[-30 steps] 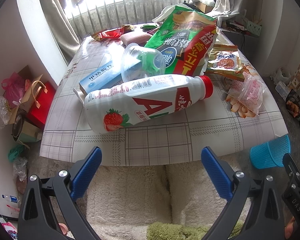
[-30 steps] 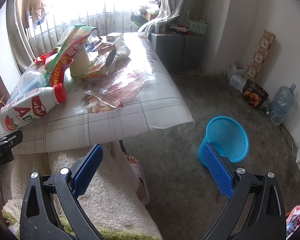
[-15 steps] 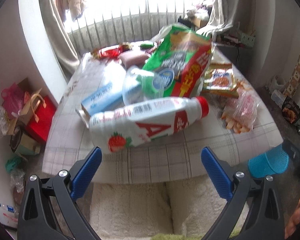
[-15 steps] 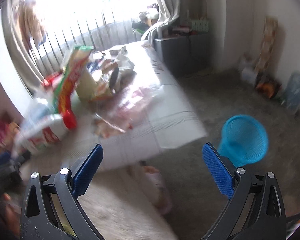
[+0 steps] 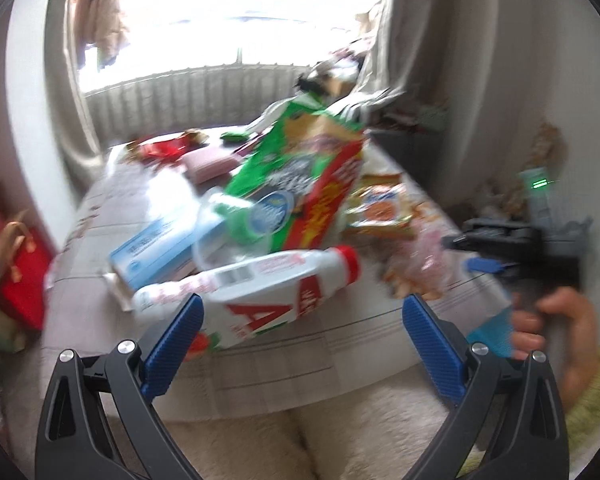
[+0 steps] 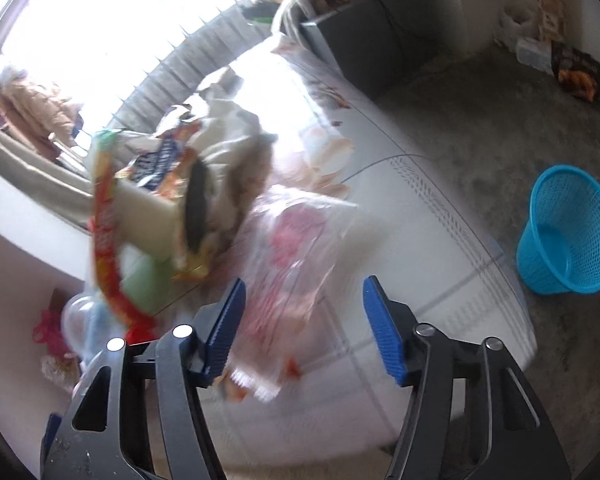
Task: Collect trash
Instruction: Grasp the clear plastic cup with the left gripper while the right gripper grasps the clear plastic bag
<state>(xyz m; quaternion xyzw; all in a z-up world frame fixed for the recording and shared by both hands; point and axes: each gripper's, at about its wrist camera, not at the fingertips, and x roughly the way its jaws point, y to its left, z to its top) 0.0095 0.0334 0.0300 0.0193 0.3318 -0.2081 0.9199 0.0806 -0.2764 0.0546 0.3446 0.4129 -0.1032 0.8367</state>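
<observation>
Cluttered with wrappers, the checked table point(image 6: 440, 240) carries a clear plastic bag point(image 6: 300, 248) lying ahead of and partly between the right tongs point(image 6: 300, 320), whose jaws have just been closing yet stand apart, while the left tongs point(image 5: 300, 320) gape wide before a white bottle point(image 5: 268, 292), blue basket point(image 6: 568, 232) off right.

Table point(image 6: 440, 216) right half bare; left crowded: bottle point(image 5: 260, 292), tall snack bag point(image 5: 300, 184), clear bag point(image 6: 296, 248)

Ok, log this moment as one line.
left gripper: open, empty, facing milk bottle | right gripper: jaws just closing, nothing pinched, over clear snack bag | blue basket: on floor
</observation>
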